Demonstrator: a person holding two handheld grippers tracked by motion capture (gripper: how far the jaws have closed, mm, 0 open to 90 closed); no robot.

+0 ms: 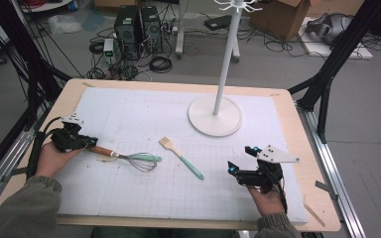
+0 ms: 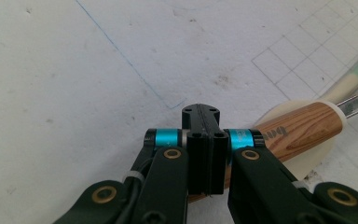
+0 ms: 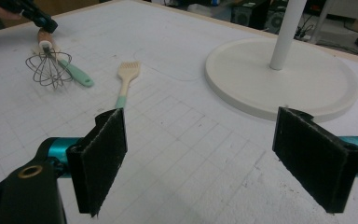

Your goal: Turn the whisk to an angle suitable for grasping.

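well, unreadable dark lettering marks the whisk (image 2: 303, 133) handle.

Left tool (image 1: 79, 142) sits low at the counter's left edge, jaws pressed fully together, pointing right across the counter. The left hand (image 1: 52, 158) grips it from behind, forearm coming in from the near corner. Right tool (image 1: 240, 159) hangs near the front right, jaws spread wide, pads (image 3: 100, 154) facing each other, right hand (image 1: 268, 198) beneath it.
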